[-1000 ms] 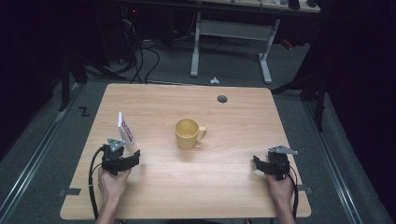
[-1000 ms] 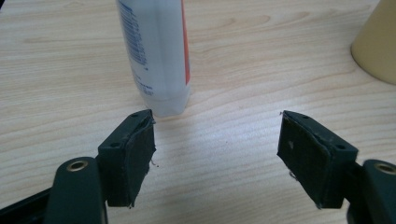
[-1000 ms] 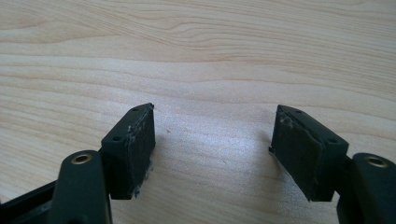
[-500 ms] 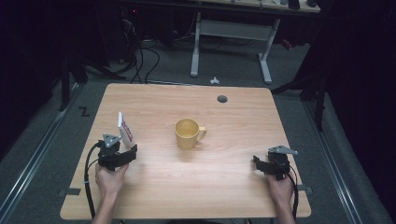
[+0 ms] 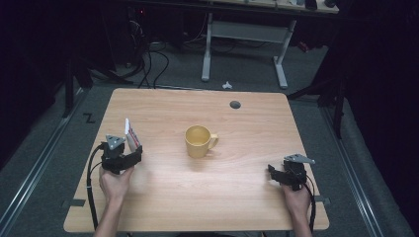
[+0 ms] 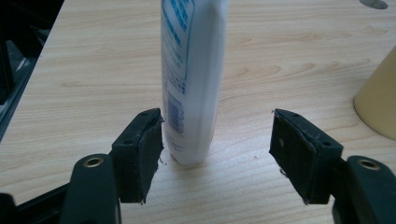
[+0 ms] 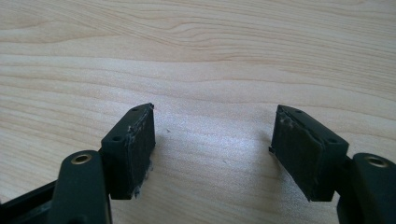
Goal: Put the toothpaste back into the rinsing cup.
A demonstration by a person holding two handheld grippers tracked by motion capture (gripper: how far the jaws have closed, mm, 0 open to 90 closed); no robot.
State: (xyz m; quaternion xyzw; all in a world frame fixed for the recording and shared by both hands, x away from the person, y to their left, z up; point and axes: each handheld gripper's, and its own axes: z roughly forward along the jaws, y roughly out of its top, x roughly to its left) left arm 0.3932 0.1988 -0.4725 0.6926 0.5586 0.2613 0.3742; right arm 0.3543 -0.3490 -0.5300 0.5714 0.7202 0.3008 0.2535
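L gripper (image 5: 129, 154) sitting near the table's (image 5: 163, 212) left edge, about midway front to back. I'm seeing its jaws closing in just now, but wide apart yet; white packet w/ blue print (image 6: 191, 79) standing upright btwn them. In the left gripper view one pad looks right against the packet's side, other pad well clear, so I'm not calling it gripped. Packet's foot looks to be on the wood. Yellow mug (image 5: 198, 141) standing mid-table, handle toward right edge, well apart from packet. R gripper (image 5: 277, 174) resting near front right corner, jaws gaping wide, nothing btwn them but bare wood
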